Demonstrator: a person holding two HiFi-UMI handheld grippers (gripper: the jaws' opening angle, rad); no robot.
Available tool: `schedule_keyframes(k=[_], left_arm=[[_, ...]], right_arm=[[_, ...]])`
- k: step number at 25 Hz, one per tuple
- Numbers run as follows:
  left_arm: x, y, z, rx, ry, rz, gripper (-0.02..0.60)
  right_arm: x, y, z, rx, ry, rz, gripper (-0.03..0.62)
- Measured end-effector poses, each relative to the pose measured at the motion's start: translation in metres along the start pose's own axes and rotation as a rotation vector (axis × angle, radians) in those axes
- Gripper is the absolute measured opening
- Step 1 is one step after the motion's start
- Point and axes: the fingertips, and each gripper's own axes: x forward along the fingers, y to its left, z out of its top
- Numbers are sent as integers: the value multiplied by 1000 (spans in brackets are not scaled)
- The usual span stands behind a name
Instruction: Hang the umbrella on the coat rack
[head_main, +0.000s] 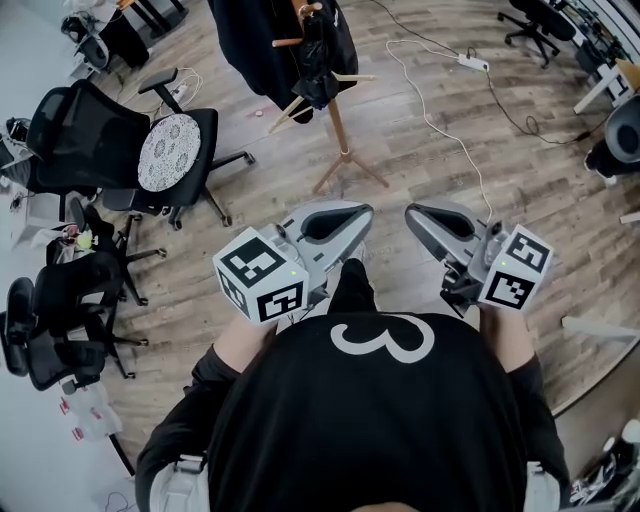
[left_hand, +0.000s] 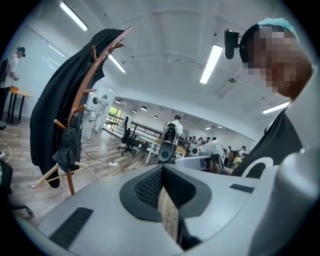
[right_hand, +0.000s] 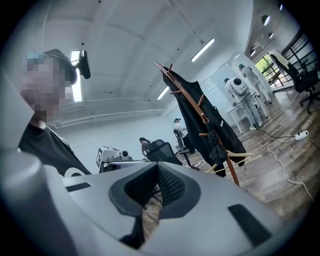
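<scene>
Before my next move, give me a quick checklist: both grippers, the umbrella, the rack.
1. Left gripper shut, nothing between its jaws: ok.
2. Right gripper shut, nothing between its jaws: ok.
3. Umbrella hanging from a peg of the rack: ok.
4. Rack upright on its feet: ok.
5. Umbrella's strap seated securely on the peg: cannot tell.

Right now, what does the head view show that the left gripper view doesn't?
Only the head view: a chair with a patterned cushion, seen from above. Only the left gripper view: ceiling lights and distant people at desks. Both: the rack with a dark coat and the umbrella hanging on it.
</scene>
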Motion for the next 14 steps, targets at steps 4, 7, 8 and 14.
schedule_keyframes(k=[4,7,8,14], left_arm=[[2,2,-6,32,28,15,15],[1,5,-8,54,39,38,15],[-1,6,-7,47,35,38,15],[-8,5,-4,37,30,51,15]], right_arm=[[6,1,-3,-2,12,2,26],[9,2,-4,-4,19,7,26],[10,3,-4,-5,21,9,26],[14,10,-4,-8,24,34,26]])
